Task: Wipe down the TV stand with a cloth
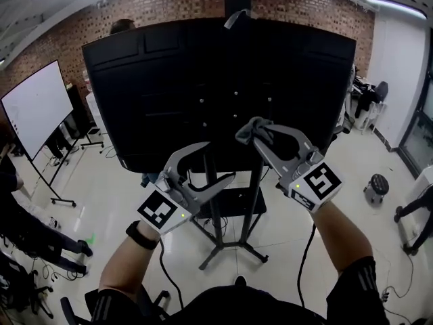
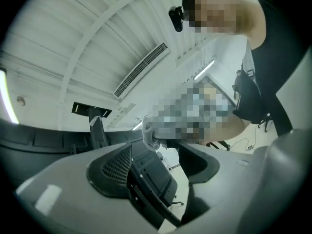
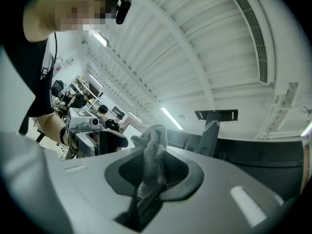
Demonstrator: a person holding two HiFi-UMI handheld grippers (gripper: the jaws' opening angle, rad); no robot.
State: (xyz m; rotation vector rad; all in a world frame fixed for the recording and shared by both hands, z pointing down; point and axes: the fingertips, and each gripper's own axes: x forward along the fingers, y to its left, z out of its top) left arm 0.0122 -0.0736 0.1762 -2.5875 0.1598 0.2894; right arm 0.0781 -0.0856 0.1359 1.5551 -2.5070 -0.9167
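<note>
Grey cloth [image 3: 153, 145] pinched in my right tongs [image 1: 262, 133]; left tongs [image 1: 218, 161] gape empty. Rubbing the TV stand [image 1: 254, 202] ahead could tug it loose.

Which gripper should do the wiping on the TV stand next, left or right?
Right. The right gripper is shut on the grey cloth, raised in front of the TV. The left gripper is open with nothing between its jaws.

The left gripper [image 1: 218, 161] and the right gripper [image 1: 256, 135] are pale grey with curved fingers [image 1: 186, 156]. Each carries a cube [image 1: 322, 181] with black-and-white square markers and trails a black cable [image 1: 302, 259]. The person wears a black wristband [image 1: 141, 235] and black short sleeves [image 1: 355, 286], the right one with pale stripes.
</note>
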